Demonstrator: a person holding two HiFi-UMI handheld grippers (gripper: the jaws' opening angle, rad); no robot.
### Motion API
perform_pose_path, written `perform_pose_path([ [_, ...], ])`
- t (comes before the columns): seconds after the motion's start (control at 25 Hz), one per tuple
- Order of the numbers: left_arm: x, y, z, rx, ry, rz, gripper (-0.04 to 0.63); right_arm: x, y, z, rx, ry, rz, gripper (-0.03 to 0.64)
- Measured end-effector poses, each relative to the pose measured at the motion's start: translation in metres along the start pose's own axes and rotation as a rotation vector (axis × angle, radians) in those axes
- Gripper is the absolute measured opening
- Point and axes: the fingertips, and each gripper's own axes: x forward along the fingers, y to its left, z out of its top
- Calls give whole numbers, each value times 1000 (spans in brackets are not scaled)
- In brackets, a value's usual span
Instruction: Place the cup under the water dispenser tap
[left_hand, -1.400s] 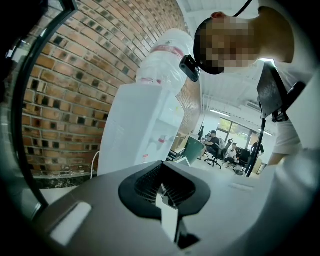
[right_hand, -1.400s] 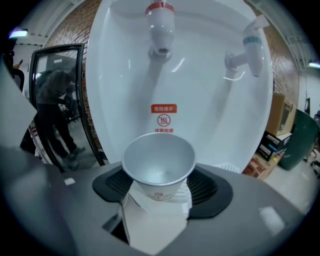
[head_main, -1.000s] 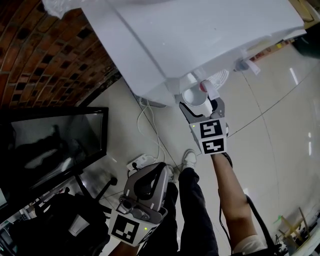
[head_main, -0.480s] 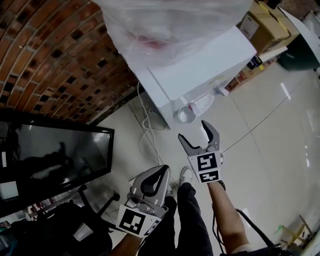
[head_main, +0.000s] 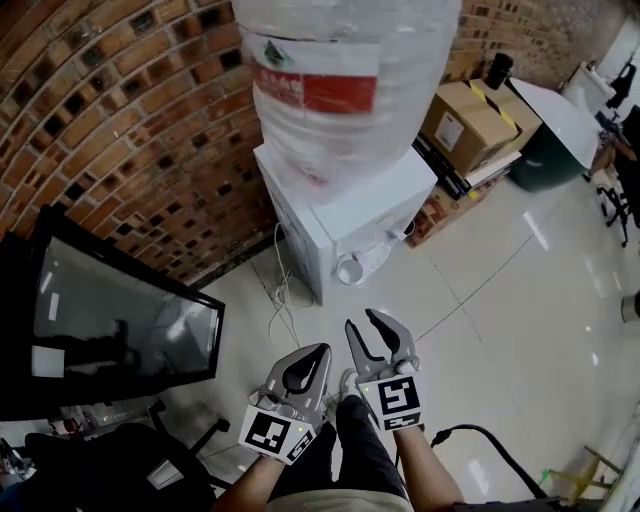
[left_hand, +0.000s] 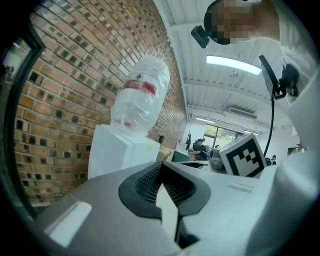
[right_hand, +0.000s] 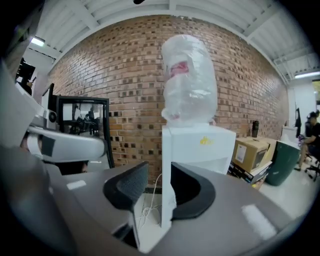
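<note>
Both of mine hung empty: left gripper (head_main: 324, 351) with jaws together, right gripper (head_main: 361, 320) with jaws just closing to a narrow gap. The cup (head_main: 349, 270) stood against the water dispenser (head_main: 345, 215) front, well apart from me.

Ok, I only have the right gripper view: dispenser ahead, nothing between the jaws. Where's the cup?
Observer: In the head view the cup stands on the tray at the front of the dispenser.
Reviewer: Is my gripper near it?
Observer: No. The right gripper hangs well short of it, above the person's legs. Its jaws have just been closing, with nothing between them.
Reviewer: And the other one?
Observer: The left gripper is shut and empty, as its own view shows.
</note>
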Motion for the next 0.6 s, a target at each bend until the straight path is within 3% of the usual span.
perform_pose_path([
  [0.2, -16, -25, 39, 46, -47, -67, -9, -46, 16, 48, -16, -57, -14, 93],
  [0.6, -59, -70, 77, 87, -103, -148, -9, -118, 55, 100, -61, -109, -24, 28],
])
